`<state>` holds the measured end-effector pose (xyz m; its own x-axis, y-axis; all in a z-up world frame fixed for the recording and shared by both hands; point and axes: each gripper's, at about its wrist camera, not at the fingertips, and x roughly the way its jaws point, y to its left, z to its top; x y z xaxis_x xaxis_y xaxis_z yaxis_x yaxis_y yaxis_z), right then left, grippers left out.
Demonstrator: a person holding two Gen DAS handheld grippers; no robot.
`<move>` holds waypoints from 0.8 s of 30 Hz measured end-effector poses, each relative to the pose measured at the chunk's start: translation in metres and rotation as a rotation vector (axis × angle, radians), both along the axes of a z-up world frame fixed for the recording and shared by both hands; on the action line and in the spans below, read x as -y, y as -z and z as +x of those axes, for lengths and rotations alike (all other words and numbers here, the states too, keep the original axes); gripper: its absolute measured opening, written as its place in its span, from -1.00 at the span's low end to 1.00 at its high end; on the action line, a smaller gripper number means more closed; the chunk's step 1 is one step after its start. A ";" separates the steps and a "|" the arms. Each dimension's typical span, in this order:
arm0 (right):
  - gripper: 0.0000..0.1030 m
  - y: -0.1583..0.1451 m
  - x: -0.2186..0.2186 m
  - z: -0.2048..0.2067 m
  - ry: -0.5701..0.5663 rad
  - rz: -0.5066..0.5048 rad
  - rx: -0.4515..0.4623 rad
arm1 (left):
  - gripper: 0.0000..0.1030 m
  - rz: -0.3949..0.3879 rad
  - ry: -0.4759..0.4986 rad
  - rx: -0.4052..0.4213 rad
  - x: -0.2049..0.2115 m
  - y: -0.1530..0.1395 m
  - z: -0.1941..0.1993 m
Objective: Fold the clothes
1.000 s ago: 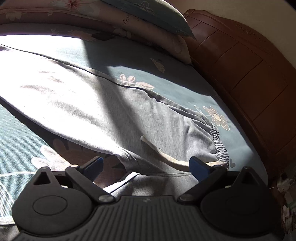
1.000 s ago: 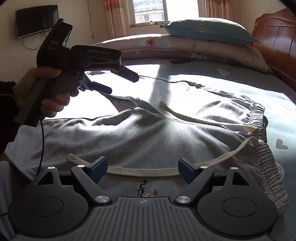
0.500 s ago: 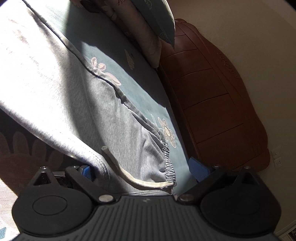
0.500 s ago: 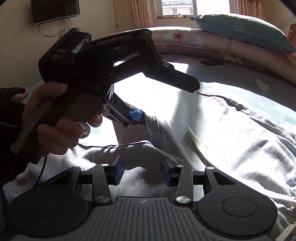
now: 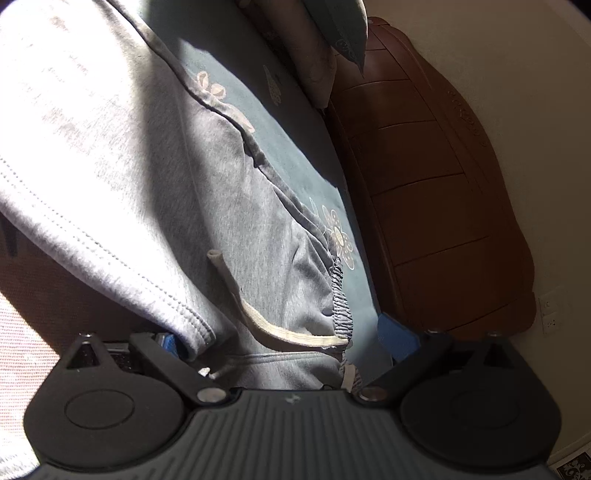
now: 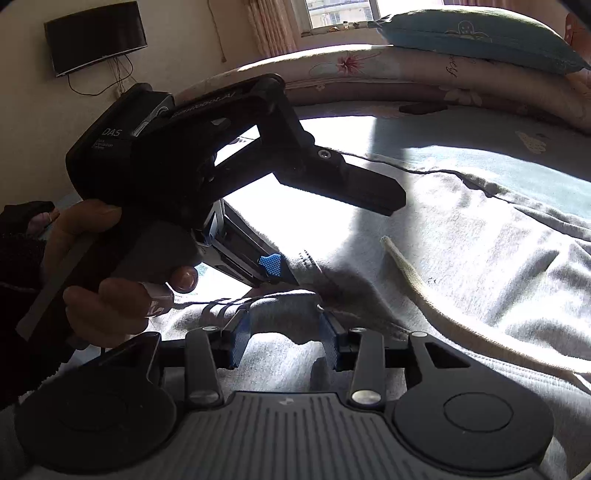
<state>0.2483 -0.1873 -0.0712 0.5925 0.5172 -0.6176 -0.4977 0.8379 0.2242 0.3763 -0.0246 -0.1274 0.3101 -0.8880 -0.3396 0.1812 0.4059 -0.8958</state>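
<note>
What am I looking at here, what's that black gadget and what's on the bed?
These are two views from small cameras, each mounted on a hand-held gripper and looking forward along its jaws. No robot arm: a person's hand holds each tool. The right camera shows the right gripper at the bottom, its jaws pinched on a fold of grey sweatpants, and ahead of it the left gripper, open, with the fabric edge between its jaws. The left camera looks along that same left tool toward the wooden headboard. The pants, with a cream drawstring, lie on a flowered bedsheet, pillows behind.
</note>
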 end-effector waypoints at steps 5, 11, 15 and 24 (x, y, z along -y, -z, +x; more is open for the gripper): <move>-0.10 -0.005 -0.005 0.003 -0.023 0.041 0.049 | 0.92 0.012 0.022 0.017 0.004 -0.016 0.008; -0.06 0.017 -0.026 0.018 -0.031 -0.027 -0.057 | 0.93 0.023 0.030 0.011 0.006 -0.017 0.005; -0.04 0.002 -0.020 0.004 -0.052 0.034 -0.038 | 0.94 -0.003 0.029 0.015 0.003 -0.018 0.005; 0.06 0.018 -0.032 0.037 0.006 0.073 -0.049 | 0.95 0.022 0.030 0.010 0.001 -0.013 -0.004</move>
<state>0.2849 -0.1548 -0.0897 0.5659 0.5582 -0.6068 -0.4797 0.8215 0.3084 0.3726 -0.0258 -0.1140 0.2869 -0.8892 -0.3565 0.2026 0.4200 -0.8846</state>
